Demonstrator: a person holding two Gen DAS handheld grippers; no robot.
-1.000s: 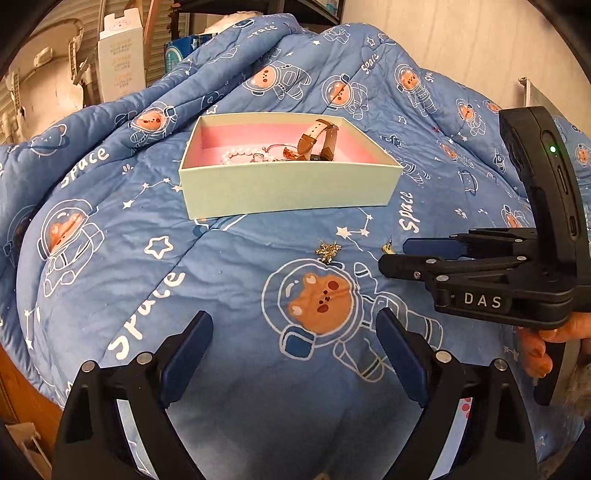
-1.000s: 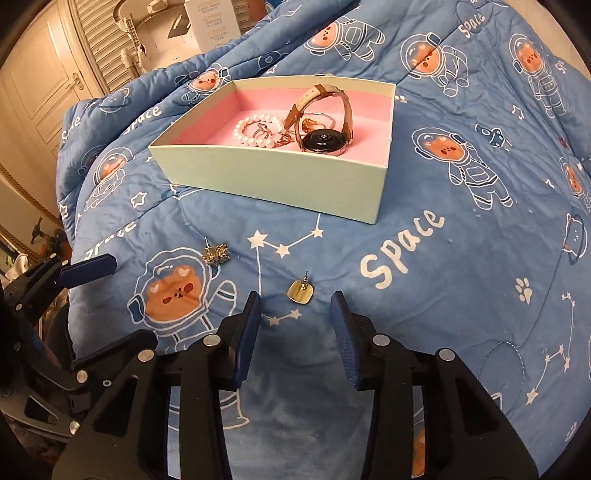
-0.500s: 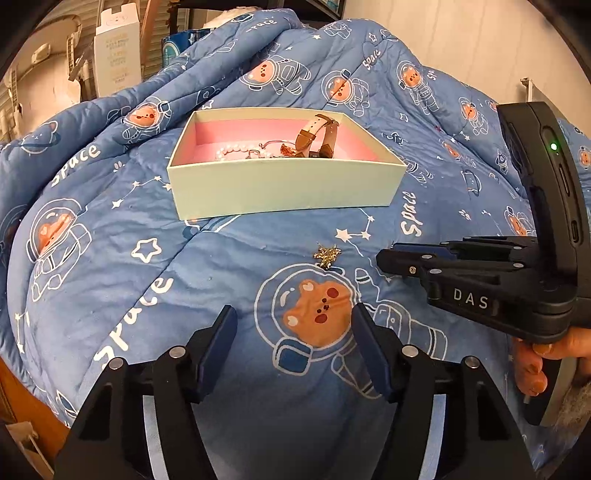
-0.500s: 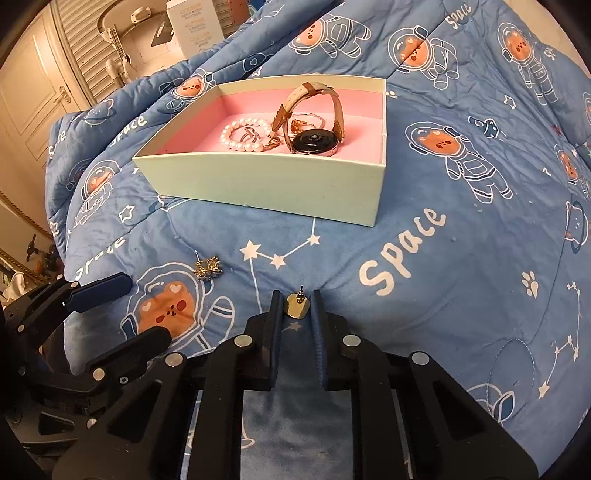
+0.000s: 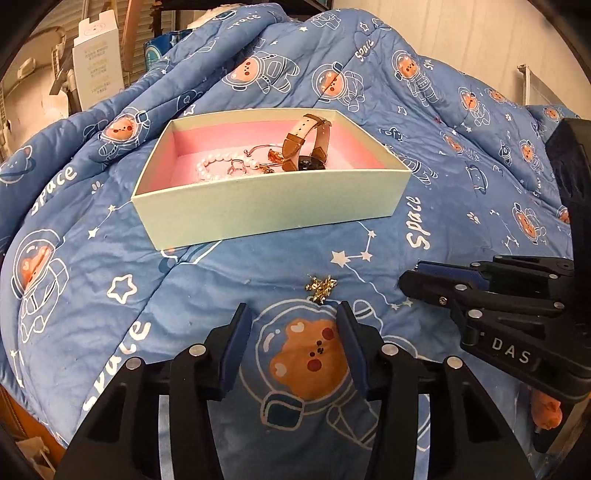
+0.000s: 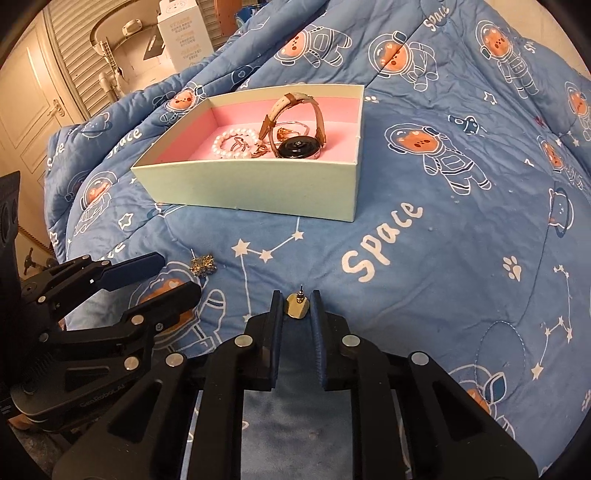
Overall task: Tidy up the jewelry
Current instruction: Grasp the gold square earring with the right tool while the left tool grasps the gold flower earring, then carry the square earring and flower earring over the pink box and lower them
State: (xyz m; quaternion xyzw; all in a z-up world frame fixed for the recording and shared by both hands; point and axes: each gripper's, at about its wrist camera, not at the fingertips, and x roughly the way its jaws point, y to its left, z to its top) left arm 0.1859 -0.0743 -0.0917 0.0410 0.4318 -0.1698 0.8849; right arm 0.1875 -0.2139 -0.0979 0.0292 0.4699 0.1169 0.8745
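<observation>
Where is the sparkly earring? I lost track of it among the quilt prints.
In the left wrist view the sparkly earring lies on the quilt, just ahead of the open left gripper, nearer than the box.

Gold stud earring (image 6: 296,305) pinched upright; sparkly earring (image 5: 320,288) loose on quilt; box (image 5: 266,206) holds watch (image 6: 298,147), pearls (image 6: 236,142).

Blue quilt (image 5: 110,258) printed with astronaut bears, "Space" lettering and stars. White carton (image 6: 184,33) seen behind it, beside louvred doors (image 6: 74,55).
</observation>
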